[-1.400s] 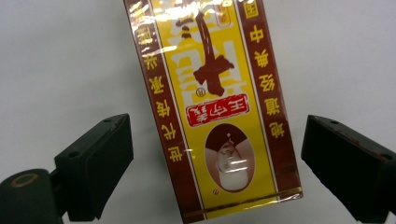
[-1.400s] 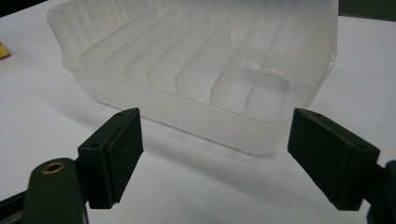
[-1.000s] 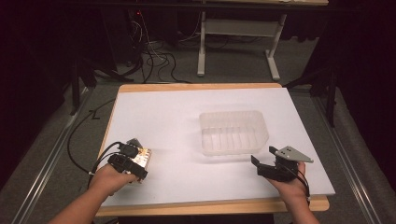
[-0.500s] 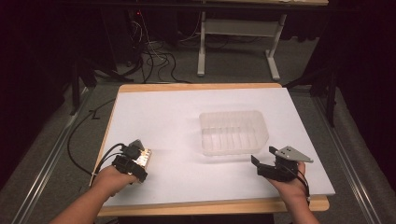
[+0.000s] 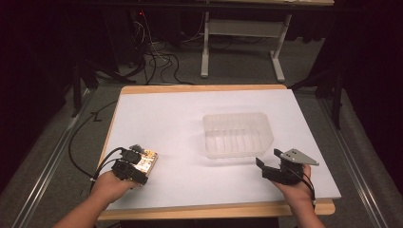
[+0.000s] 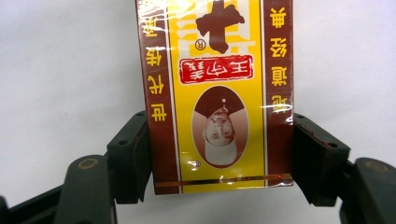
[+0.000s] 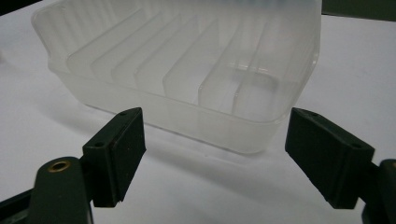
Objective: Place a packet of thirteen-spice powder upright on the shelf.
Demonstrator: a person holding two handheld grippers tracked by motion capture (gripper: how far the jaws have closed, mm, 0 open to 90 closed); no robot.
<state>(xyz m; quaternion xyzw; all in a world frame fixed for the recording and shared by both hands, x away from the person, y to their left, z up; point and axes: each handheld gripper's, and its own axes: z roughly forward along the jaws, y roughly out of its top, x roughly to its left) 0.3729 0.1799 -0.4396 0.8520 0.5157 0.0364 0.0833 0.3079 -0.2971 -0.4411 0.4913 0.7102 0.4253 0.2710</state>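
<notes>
A yellow and maroon printed box [image 6: 217,93] lies on the white table sheet [image 5: 180,118], and my left gripper [image 6: 219,154] is shut on it with one jaw pressed against each long side. In the high view this box [image 5: 148,160] and the left gripper [image 5: 139,164] sit near the table's front left. A clear plastic container [image 5: 237,117] with ribbed dividers stands right of the middle. My right gripper [image 5: 268,157] is open just in front of its near right corner. In the right gripper view the container [image 7: 210,119] lies beyond the right gripper [image 7: 215,144], apart from both jaws.
The wooden table edge [image 5: 214,209] runs along the front under both hands. Cables [image 5: 81,142] trail off the left side onto the grey floor. A white table frame [image 5: 237,42] stands farther back.
My left gripper has slid a little to the right with the box in it. The right gripper and the container have not moved.
</notes>
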